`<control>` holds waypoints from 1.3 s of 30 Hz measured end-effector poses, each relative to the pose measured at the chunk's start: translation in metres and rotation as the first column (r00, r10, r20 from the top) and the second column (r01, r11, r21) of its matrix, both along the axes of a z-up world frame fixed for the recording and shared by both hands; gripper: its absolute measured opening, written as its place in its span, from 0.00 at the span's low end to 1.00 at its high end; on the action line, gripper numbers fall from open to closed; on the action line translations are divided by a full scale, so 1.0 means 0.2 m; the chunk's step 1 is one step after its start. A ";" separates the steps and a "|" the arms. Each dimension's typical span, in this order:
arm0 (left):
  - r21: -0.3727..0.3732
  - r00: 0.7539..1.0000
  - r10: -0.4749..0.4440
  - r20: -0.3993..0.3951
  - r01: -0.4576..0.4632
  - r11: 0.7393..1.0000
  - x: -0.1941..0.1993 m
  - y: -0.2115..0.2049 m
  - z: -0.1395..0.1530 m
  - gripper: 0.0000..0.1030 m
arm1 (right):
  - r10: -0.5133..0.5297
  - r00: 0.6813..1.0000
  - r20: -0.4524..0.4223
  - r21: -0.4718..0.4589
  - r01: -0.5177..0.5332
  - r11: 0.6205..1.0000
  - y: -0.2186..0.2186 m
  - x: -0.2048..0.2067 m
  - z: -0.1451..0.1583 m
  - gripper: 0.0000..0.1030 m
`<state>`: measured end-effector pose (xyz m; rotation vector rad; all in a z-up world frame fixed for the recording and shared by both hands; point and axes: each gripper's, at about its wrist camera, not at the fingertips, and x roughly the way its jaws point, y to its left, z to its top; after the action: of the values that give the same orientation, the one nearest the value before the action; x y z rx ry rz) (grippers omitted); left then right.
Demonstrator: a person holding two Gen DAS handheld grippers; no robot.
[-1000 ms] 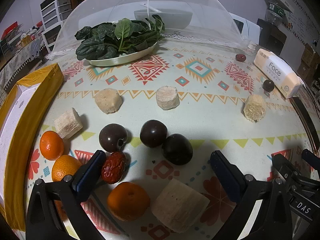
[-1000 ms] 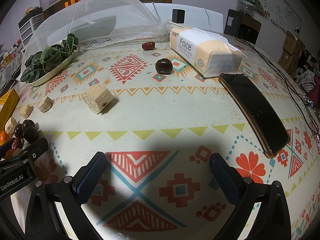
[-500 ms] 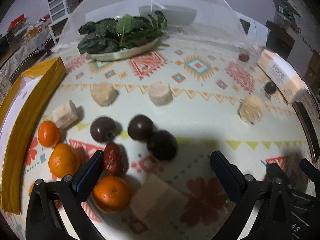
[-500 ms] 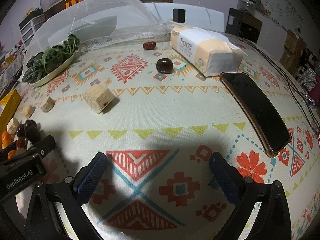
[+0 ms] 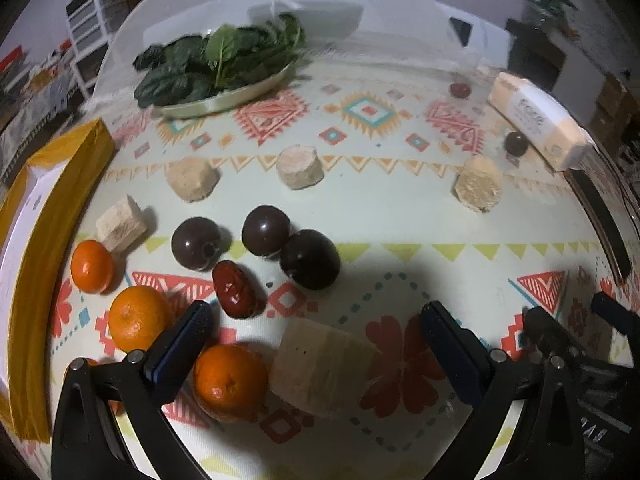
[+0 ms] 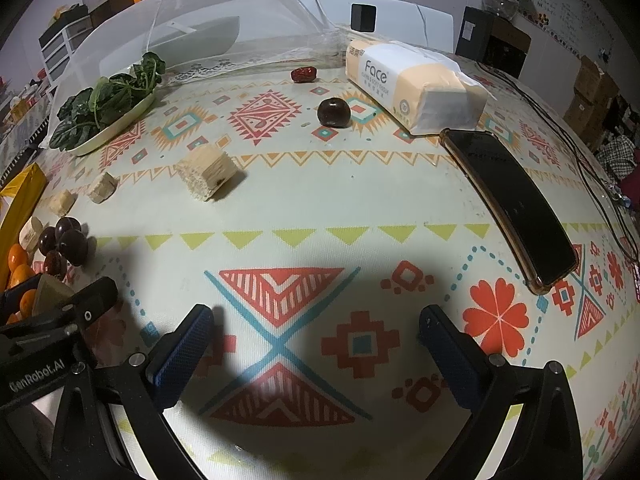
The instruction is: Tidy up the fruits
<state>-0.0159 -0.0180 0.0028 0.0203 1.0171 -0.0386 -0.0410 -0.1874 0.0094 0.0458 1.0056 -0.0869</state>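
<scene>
My left gripper (image 5: 316,332) is open over a cluster of fruit. A pale cut block (image 5: 324,368) and an orange (image 5: 230,382) lie between its fingers. Just ahead are a red date (image 5: 234,290), three dark plums (image 5: 310,260) and two more oranges (image 5: 136,318). Several pale blocks (image 5: 300,166) sit farther out. My right gripper (image 6: 316,332) is open over bare patterned cloth with nothing between its fingers. Far ahead of it lie a lone dark plum (image 6: 334,112), a red date (image 6: 304,74) and a cut block (image 6: 208,174).
A plate of spinach (image 5: 224,92) stands under a mesh food cover (image 6: 192,32) at the back. A tissue pack (image 6: 412,80) and a black phone (image 6: 512,204) lie at the right. A yellow box (image 5: 44,216) runs along the left edge.
The left gripper has pulled back and tilted, so the fruit cluster sits higher in its view. The right gripper has barely moved.
</scene>
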 end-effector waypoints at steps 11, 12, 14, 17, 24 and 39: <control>-0.117 0.998 -0.065 0.013 0.066 0.991 -0.09 0.10 0.09 0.85 | -0.018 1.000 0.023 -0.005 0.018 1.000 0.00 -0.03 0.02 0.98; -0.127 0.996 -0.085 0.043 0.089 0.988 -0.12 0.12 0.14 0.82 | -0.020 0.999 0.048 -0.009 0.021 1.000 0.00 -0.05 0.05 0.96; -0.116 0.983 -0.089 0.158 0.108 0.987 -0.24 0.20 0.29 0.82 | -0.008 0.994 0.111 -0.017 0.010 1.000 0.02 -0.11 0.11 0.96; -0.111 0.933 -0.090 0.348 0.136 0.984 -0.45 0.37 0.52 0.82 | 0.039 0.968 0.249 -0.017 -0.036 0.999 0.09 -0.21 0.25 0.97; -0.002 0.858 -0.084 0.507 0.098 0.995 -0.78 0.77 0.65 1.00 | 0.300 0.900 0.318 0.013 -0.320 0.947 0.44 -0.25 0.36 0.97; -0.083 0.967 -0.120 0.225 0.142 0.986 -0.83 0.78 0.17 0.92 | 0.356 0.929 0.104 0.005 -0.359 0.933 0.77 -0.10 0.15 0.69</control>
<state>-0.1824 0.1387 0.0369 0.0014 0.7901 -0.2038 -0.0618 -0.0334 0.0392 -0.1109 0.8989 0.2604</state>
